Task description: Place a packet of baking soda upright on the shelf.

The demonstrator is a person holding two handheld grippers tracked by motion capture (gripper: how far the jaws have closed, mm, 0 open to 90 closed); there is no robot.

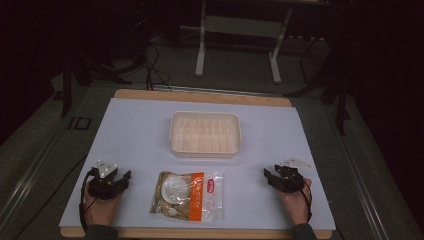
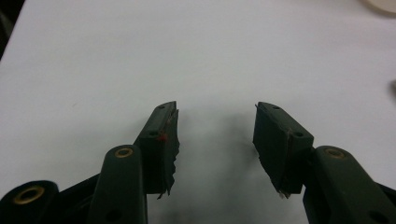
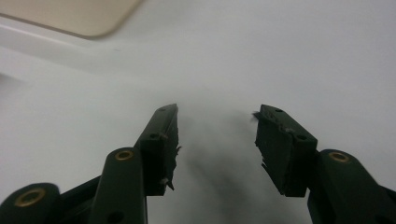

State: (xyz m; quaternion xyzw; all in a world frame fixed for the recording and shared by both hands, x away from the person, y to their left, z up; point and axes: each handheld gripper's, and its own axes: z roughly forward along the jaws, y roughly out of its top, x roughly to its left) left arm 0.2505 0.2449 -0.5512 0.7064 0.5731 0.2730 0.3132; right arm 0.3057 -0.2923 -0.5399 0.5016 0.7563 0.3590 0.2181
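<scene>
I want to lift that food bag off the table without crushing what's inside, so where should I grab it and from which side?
Grip the bag by its flat clear right edge, beyond the orange stripe. The round bulge sits in its left half, so the right edge looks thin enough to pinch. Come in low from the right with the right hand-held gripper, which lies open and apart from the bag on that side.

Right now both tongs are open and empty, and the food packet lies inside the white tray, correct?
Not quite. Both the left tongs and right tongs are open and empty, but the food packet lies on the table, nearer the person than the white tray, which holds nothing. The high view shows this.
</scene>
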